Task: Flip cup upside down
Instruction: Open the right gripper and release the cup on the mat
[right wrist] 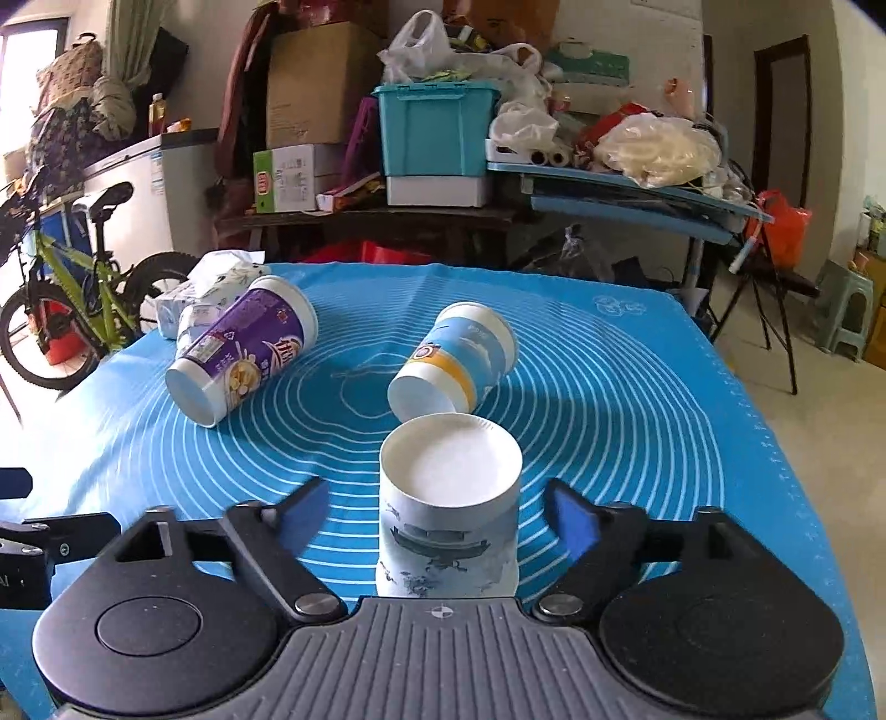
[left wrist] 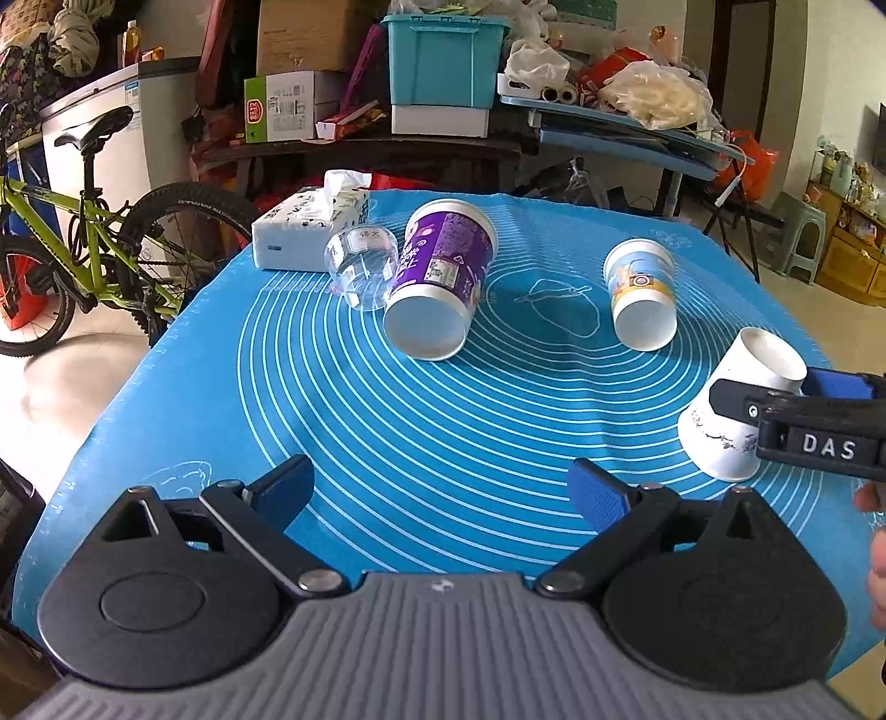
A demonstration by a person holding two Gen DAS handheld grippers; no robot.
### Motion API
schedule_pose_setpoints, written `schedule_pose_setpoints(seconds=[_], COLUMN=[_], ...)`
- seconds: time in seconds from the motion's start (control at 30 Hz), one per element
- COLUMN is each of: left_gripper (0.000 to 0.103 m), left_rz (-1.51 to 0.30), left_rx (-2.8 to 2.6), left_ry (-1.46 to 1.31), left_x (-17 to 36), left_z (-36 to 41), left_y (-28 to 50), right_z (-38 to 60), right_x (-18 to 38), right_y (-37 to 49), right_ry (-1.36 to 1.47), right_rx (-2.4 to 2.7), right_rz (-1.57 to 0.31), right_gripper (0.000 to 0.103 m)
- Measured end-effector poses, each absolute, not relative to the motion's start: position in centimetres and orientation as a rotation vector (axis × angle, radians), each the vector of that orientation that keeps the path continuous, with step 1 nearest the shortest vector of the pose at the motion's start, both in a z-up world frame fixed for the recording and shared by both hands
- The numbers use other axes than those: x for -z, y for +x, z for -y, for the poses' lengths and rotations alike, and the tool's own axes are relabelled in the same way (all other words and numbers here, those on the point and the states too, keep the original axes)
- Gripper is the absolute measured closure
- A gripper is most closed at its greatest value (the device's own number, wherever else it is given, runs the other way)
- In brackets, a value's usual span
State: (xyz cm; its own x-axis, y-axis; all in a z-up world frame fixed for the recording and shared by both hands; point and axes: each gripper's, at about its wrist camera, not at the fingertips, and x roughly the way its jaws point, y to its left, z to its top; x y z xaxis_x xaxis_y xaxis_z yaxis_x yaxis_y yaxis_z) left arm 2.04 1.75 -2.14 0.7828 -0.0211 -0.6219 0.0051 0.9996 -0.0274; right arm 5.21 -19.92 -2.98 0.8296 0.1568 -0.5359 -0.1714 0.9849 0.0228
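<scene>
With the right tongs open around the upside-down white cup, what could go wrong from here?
1. The white cup stands between the open right tongs; pulling away crookedly could tip it.
2. The blue cup lies just beyond it on the mat; a forward nudge may roll it.

A blue mat (left wrist: 443,421) printed with white concentric rings covered the tabletop. A tissue pack (left wrist: 302,232) lay at the mat's far left corner, with a tissue protruding from its top. A clear plastic cup (left wrist: 362,266) lay on its side just beside the pack. Beyond the tabletop, a green bicycle (left wrist: 72,243) stood at the left, in front of a white cabinet (left wrist: 122,122). A teal bin (left wrist: 443,58) sat on a white base on a dark shelf, near cardboard boxes (left wrist: 304,39). Plastic bags (left wrist: 656,91) were piled on a tilted blue board at the right. A grey stool (left wrist: 805,235) stood on the floor further right.
</scene>
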Motion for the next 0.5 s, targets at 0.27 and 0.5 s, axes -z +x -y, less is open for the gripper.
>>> schedule_pose_setpoints(seconds=[0.27, 0.5], left_gripper=[0.006, 0.006], left_rz=[-0.65, -0.635], left_rx=[0.032, 0.036], left_ry=[-0.016, -0.008], left_x=[1.4, 1.0], left_z=[-1.2, -0.7], left_y=[1.1, -0.2], right_z=[20.1, 20.6], right_x=[2.4, 1.9], right_y=[2.9, -0.1], right_ry=[-0.007, -0.001], right_rx=[-0.158, -0.148], right_rz=[-0.569, -0.552], right_gripper=[0.005, 0.005])
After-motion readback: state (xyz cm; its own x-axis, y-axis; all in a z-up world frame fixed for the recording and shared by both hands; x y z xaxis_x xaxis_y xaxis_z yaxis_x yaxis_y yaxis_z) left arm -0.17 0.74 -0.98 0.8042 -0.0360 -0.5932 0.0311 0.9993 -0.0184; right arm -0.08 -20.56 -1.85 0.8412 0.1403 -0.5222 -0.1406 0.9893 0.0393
